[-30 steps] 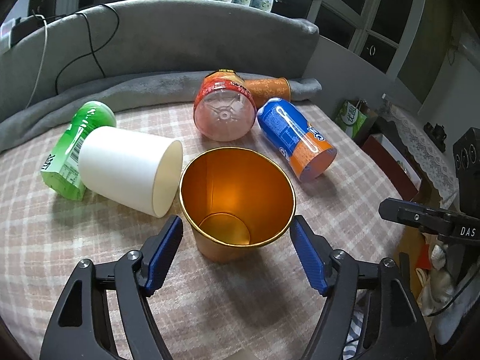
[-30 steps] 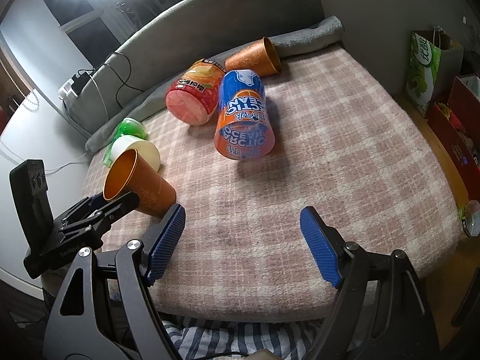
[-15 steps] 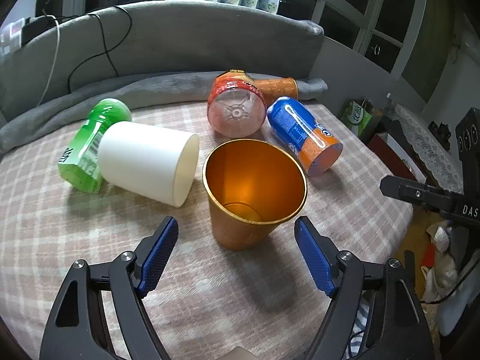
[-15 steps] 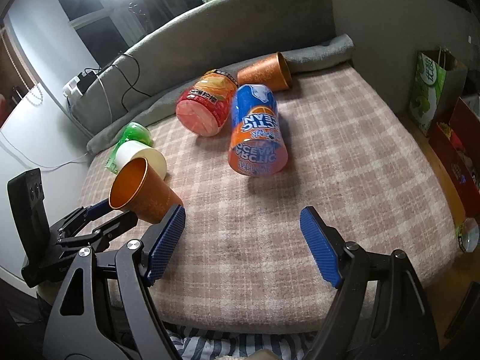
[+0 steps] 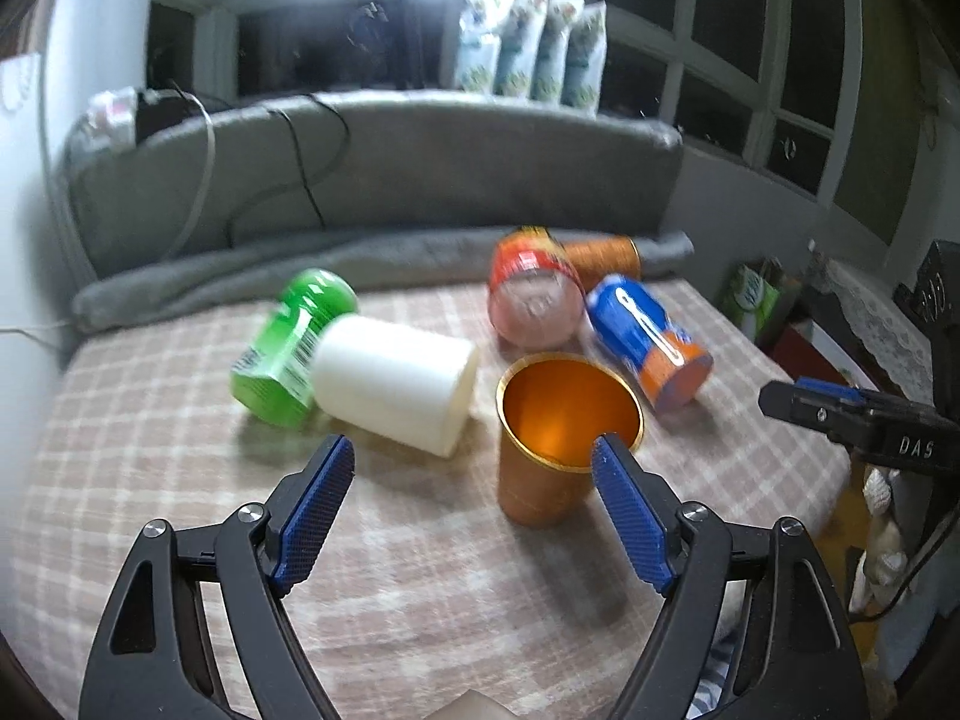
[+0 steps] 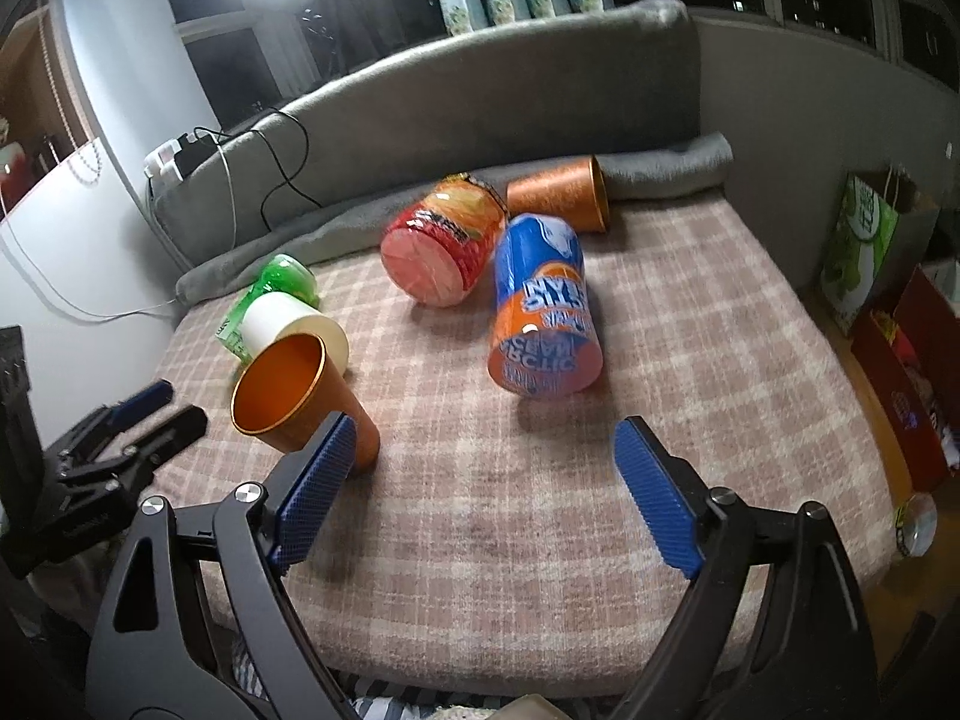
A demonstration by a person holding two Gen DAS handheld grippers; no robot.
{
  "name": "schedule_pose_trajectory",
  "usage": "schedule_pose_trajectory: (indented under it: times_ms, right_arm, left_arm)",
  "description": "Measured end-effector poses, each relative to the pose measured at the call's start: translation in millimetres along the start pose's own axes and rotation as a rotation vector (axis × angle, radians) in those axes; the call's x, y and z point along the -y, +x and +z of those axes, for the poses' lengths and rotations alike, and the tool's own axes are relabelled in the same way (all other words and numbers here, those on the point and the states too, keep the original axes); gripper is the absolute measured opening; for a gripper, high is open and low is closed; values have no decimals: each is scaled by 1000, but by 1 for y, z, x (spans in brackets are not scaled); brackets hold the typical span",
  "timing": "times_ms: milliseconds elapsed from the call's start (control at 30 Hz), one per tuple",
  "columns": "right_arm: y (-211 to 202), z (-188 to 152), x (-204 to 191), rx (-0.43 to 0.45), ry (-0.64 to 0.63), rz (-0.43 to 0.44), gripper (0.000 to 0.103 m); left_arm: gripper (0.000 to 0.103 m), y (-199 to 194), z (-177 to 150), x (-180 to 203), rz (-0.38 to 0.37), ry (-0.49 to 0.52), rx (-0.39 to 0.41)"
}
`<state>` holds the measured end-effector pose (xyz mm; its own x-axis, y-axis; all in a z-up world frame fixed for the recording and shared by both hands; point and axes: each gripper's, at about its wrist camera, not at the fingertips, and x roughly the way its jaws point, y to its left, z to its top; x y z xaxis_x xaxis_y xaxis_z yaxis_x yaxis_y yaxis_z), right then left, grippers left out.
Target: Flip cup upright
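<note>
An orange metallic cup [image 5: 555,438] stands upright on the plaid cushion, mouth up; it also shows in the right wrist view [image 6: 300,390]. My left gripper [image 5: 474,498] is open and empty, pulled back above and to the left of the cup, its right finger in front of the rim. A white cup [image 5: 390,384] lies on its side left of the orange cup. A second orange cup [image 6: 558,192] lies on its side at the back. My right gripper [image 6: 480,486] is open and empty over the cushion's front.
A green bottle [image 5: 288,342], a red jar [image 5: 534,294] and a blue-orange can [image 5: 648,342] lie on the plaid cushion [image 6: 690,324]. A grey backrest [image 5: 372,168] and folded blanket border the back. Bags and boxes [image 6: 864,246] stand on the floor to the right.
My left gripper has drawn back and up from the upright orange cup and shifted left; the cup stays standing. The right gripper has lifted slightly and stays open.
</note>
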<state>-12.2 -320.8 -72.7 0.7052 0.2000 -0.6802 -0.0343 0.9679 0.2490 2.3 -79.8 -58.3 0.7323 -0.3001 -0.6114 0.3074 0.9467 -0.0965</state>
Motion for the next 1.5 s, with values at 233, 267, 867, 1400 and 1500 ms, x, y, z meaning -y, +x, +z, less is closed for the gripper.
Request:
schedule_pose_trajectory:
  times_ms: [233, 267, 867, 1400, 1500]
  right_arm:
    - [-12, 4, -12, 90, -44, -32, 92]
    - [-14, 4, -14, 106, -49, -40, 93]
    - [-35, 18, -42, 321, -108, -193, 103]
    - [-37, 20, -49, 338, -128, -204, 103]
    - [-37, 20, -50, 339, -127, -202, 103]
  left_arm:
    - [82, -23, 8, -10, 99, -29, 121]
    - [82, -26, 8, -10, 116, -31, 137]
    - [83, -52, 14, -30, 198, -91, 237]
    - [83, -53, 15, -30, 189, -90, 236]
    - [83, -52, 14, -30, 188, -91, 236]
